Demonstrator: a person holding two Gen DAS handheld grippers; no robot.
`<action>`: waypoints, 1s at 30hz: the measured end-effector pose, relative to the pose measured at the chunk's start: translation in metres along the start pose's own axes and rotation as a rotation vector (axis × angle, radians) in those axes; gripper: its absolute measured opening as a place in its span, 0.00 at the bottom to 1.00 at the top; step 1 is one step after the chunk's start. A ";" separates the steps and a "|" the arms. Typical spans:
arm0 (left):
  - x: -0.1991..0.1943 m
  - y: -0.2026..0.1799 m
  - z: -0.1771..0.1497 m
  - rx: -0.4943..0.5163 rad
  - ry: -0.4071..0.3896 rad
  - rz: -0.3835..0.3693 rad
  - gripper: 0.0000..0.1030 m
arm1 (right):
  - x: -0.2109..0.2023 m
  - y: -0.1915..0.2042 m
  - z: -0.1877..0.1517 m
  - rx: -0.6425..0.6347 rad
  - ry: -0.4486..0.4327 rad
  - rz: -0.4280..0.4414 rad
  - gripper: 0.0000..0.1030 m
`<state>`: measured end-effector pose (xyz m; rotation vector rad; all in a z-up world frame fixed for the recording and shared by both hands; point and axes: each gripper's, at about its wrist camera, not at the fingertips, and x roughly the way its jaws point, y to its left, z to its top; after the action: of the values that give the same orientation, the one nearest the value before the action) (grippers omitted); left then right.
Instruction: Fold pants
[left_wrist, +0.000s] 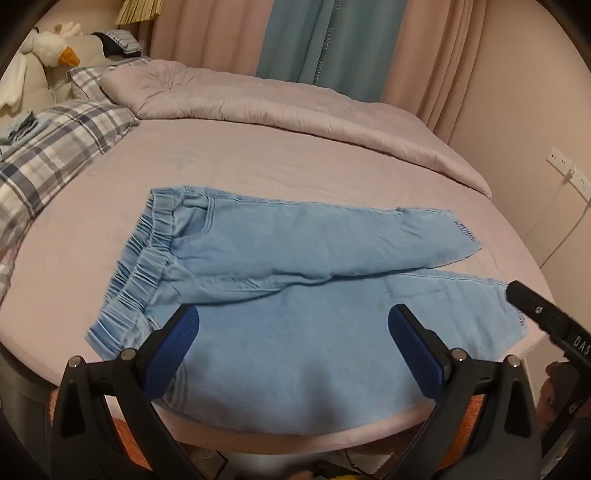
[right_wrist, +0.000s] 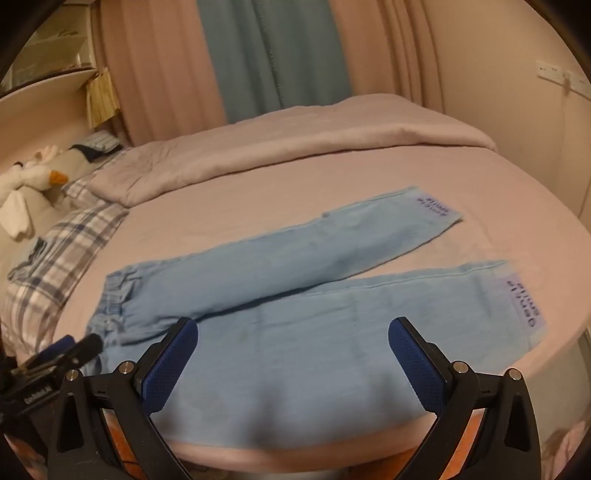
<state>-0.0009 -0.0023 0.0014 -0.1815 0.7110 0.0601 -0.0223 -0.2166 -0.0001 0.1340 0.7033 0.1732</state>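
Light blue pants (left_wrist: 280, 258) lie flat on the pink bed, elastic waistband (left_wrist: 147, 243) to the left, both legs spread toward the right and ending in cuffs with dark lettering (right_wrist: 524, 302). My left gripper (left_wrist: 293, 325) hovers open above the near leg close to the waistband, nothing between its blue pads. My right gripper (right_wrist: 293, 336) hangs open over the near leg (right_wrist: 314, 343) further toward the cuffs, also holding nothing. The right gripper's black finger (left_wrist: 546, 317) shows at the right edge of the left wrist view, and the left gripper's tip (right_wrist: 70, 350) appears at the lower left of the right wrist view.
A folded pink quilt (left_wrist: 295, 103) lies across the back of the bed. Plaid pillows (left_wrist: 55, 147) and a white plush duck (left_wrist: 48, 48) sit at the left. Curtains (right_wrist: 258, 55) hang behind. Wall sockets with a cable (left_wrist: 569, 173) are at the right. The bed's front edge (left_wrist: 295, 443) is just below the grippers.
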 end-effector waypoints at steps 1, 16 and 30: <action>-0.001 -0.003 0.000 -0.003 -0.003 -0.002 0.99 | 0.000 0.001 0.001 0.005 -0.003 -0.013 0.99; -0.021 0.004 -0.005 -0.025 0.042 -0.039 0.99 | -0.015 0.082 -0.018 -0.019 -0.074 0.018 0.99; -0.026 -0.006 -0.003 -0.030 0.065 -0.106 0.99 | -0.034 0.051 -0.002 -0.009 -0.038 0.083 0.99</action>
<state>-0.0220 -0.0087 0.0172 -0.2508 0.7645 -0.0361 -0.0547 -0.1732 0.0292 0.1574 0.6594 0.2529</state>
